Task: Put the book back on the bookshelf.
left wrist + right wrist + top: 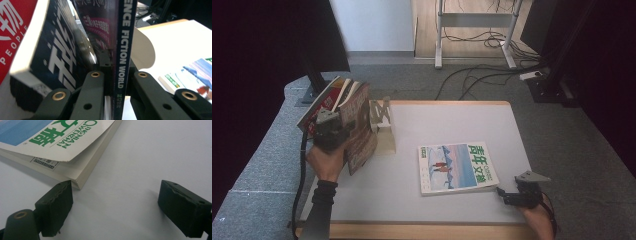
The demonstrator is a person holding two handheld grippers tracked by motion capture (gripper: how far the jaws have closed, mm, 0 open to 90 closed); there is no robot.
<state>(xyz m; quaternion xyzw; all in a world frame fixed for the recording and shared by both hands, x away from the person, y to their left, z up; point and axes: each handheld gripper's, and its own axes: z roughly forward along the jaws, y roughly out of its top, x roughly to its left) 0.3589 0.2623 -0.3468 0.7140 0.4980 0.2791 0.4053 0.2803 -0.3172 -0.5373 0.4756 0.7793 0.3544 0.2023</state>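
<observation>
On table [452, 120], one magazine [457, 167]

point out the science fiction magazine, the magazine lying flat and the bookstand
science fiction magazine [124, 50]: left gripper view, on its spine
flat magazine [457, 167]: high view, on its cover
bookstand [383, 131]: high view, on its upright plate

Worktop [452, 120]: pale grey surface with a light wooden edge, standing on grey carpet [422, 82]. Beyond the carpet, a strip of wood floor [472, 30] carries the white metal legs of a desk frame [474, 22], with black cables [482, 75] trailing from it across the carpet. White wall panel [372, 25] at rear left. Black curtains [247, 75] hang along both sides. Lighting even and diffuse.
</observation>
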